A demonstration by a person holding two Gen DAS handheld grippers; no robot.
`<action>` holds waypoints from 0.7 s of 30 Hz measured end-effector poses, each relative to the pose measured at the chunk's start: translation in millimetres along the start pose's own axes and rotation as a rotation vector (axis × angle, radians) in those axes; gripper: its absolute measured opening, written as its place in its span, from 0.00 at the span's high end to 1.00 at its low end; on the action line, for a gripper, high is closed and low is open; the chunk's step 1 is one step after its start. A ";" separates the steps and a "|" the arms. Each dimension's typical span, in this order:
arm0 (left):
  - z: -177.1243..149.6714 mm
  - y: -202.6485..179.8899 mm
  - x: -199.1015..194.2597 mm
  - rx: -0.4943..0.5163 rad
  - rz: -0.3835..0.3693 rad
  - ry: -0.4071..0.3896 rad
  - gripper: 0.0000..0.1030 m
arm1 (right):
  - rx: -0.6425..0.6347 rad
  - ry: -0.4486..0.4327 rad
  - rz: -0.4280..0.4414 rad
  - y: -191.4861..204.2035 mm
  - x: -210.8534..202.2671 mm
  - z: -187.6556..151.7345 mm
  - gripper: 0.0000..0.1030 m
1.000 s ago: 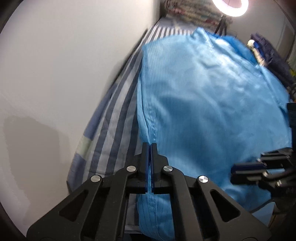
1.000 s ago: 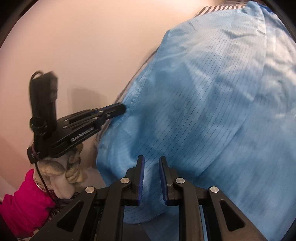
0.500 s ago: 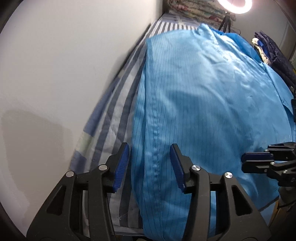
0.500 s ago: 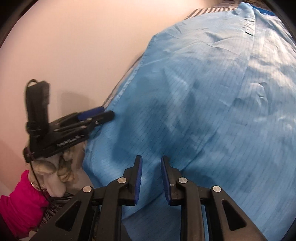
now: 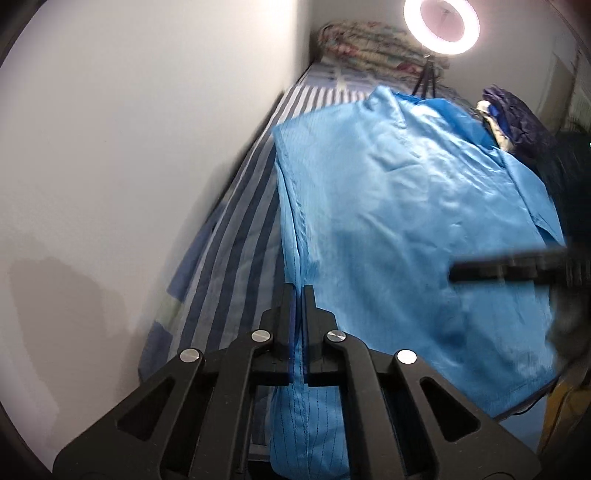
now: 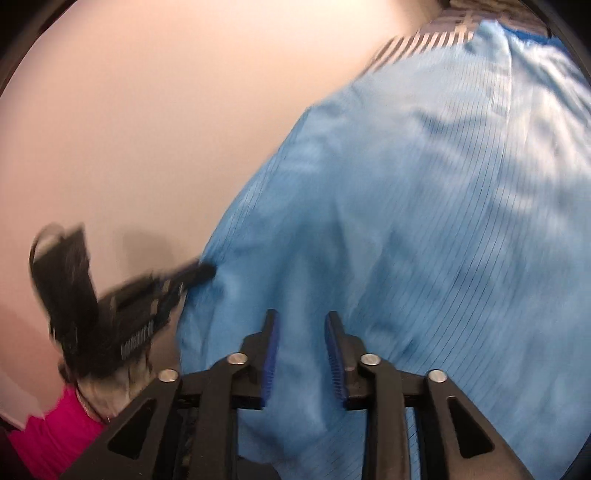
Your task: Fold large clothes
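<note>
Left wrist view: the left tool (image 5: 298, 291) is clenched on the side seam of the blue garment (image 5: 406, 229), which lies spread over the striped bed (image 5: 236, 236). The pinched seam sits at 6 o'clock and the collar at 12. This looks like the start of a lengthwise fold: seam gripped, ready to be carried across toward 3 o'clock. The white wall (image 5: 129, 147) runs close along 9 o'clock, leaving only a strip of bare bedding there, so open room lies to the right. A ring light (image 5: 441, 26) and a dark pile of clothes (image 5: 517, 118) crowd the far corner at 1 to 2 o'clock.

Right wrist view: the right tool (image 6: 301, 354) is released, its pads apart over the cloth near the hem, nothing gripped. Motion blur smears the left tool at 9 o'clock. It should probably take the hem before both lift together.
</note>
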State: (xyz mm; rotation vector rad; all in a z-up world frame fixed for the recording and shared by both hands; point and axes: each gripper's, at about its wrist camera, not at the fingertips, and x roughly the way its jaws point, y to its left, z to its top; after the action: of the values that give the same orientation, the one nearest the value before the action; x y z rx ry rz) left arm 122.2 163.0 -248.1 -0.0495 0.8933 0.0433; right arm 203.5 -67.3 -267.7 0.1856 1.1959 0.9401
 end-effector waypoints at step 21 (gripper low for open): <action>18.3 -15.3 2.4 0.027 -0.022 -0.019 1.00 | -0.226 0.171 -0.512 71.6 152.6 177.5 0.45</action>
State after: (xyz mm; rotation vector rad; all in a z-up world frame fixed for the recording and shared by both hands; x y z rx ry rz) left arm 138.8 148.9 -238.1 -0.0340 0.8740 0.0111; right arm 325.2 145.0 -263.1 -0.3755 1.2028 0.6373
